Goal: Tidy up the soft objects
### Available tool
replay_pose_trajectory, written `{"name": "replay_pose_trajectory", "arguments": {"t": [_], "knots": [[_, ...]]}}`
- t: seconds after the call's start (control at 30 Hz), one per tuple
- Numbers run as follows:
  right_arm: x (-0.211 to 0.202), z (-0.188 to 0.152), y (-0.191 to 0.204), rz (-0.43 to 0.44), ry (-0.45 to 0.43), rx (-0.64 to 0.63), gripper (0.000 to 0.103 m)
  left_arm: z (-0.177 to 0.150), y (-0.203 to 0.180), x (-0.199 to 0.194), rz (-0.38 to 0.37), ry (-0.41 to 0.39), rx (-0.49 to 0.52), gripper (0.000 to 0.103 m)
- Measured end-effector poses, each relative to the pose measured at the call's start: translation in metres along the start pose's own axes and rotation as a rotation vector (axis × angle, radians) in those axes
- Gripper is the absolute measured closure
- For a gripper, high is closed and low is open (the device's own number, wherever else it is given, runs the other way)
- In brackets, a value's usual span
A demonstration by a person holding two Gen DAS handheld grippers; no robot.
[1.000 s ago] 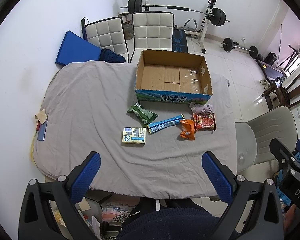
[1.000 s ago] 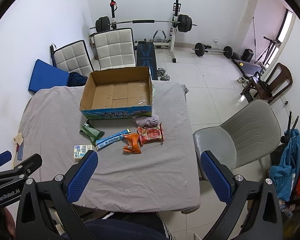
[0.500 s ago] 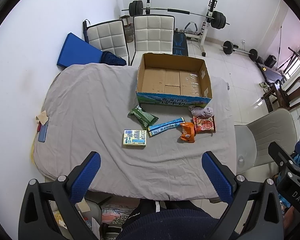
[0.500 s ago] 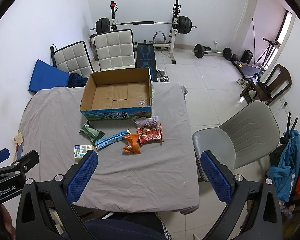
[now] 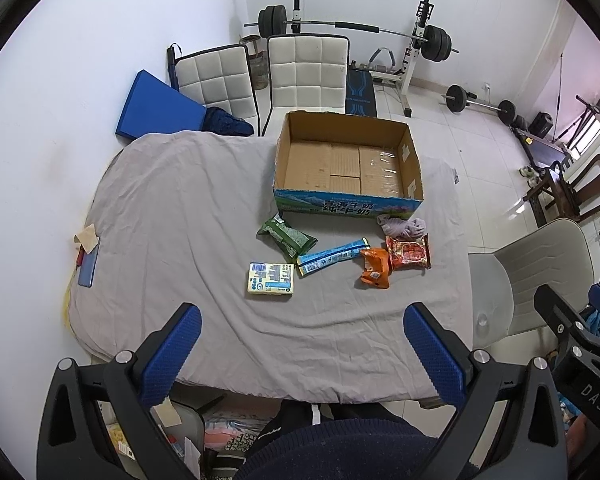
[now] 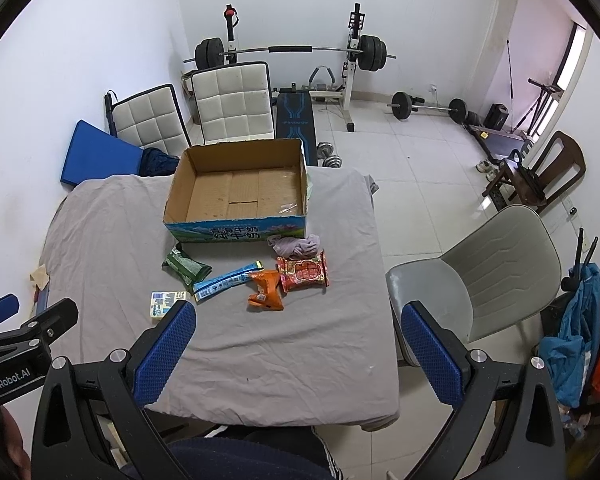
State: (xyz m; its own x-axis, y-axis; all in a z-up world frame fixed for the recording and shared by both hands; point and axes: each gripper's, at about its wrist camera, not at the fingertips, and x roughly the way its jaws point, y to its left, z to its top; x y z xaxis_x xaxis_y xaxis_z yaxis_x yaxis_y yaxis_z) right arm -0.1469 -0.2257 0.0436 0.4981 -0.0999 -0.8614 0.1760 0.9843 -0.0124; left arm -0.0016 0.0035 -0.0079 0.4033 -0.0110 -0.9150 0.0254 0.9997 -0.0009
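An empty cardboard box (image 5: pixel 348 164) (image 6: pixel 240 192) stands at the far side of a grey-sheeted table (image 5: pixel 172 216) (image 6: pixel 300 352). In front of it lie a green packet (image 5: pixel 286 236) (image 6: pixel 186 266), a blue stick pack (image 5: pixel 332 258) (image 6: pixel 226 280), a yellow-blue pack (image 5: pixel 271 279) (image 6: pixel 164 302), an orange packet (image 5: pixel 375 268) (image 6: pixel 265 290), a red packet (image 5: pixel 409 253) (image 6: pixel 304 272) and a lilac cloth (image 5: pixel 402 226) (image 6: pixel 296 245). My left gripper (image 5: pixel 300 354) and right gripper (image 6: pixel 298 354) are both open and empty, high above the table's near edge.
Two white padded chairs (image 5: pixel 260 76) and a blue mat (image 5: pixel 158 106) stand behind the table. A grey chair (image 6: pixel 484 280) is to the right. A barbell rack (image 6: pixel 292 52) and weights are at the back. A blue phone (image 5: pixel 87 267) lies at the table's left edge.
Both views have drifted back and up slightly, so the table looks a bit farther off. The objects on the table have not moved. Both grippers stay open.
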Motion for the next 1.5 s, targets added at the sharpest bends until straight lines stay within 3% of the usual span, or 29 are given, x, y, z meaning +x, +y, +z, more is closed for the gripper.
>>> {"name": "replay_pose_trajectory", "arguments": {"t": [0.73,0.9,1.0,1.13,1.5], "knots": [[-0.003,0.0,-0.003,0.01,-0.012,-0.015,0.0,0.0,-0.001,-0.002,-0.002,-0.003,-0.003,0.0],[0.016,0.0,-0.01,0.024,0.007,0.001,0.0,0.005,0.001,0.01,0.009,0.009,-0.037,0.0],[0.049,0.003,-0.017,0.048,0.054,0.025,0.0,0.011,0.016,0.038,0.02,0.048,-0.104,0.0],[0.118,0.006,-0.023,0.083,0.153,0.054,0.0,0.011,0.043,0.099,0.025,0.164,-0.213,0.0],[0.359,0.002,0.01,0.116,0.456,0.009,0.0,-0.019,0.121,0.303,-0.119,0.52,-0.704,0.0]]}}
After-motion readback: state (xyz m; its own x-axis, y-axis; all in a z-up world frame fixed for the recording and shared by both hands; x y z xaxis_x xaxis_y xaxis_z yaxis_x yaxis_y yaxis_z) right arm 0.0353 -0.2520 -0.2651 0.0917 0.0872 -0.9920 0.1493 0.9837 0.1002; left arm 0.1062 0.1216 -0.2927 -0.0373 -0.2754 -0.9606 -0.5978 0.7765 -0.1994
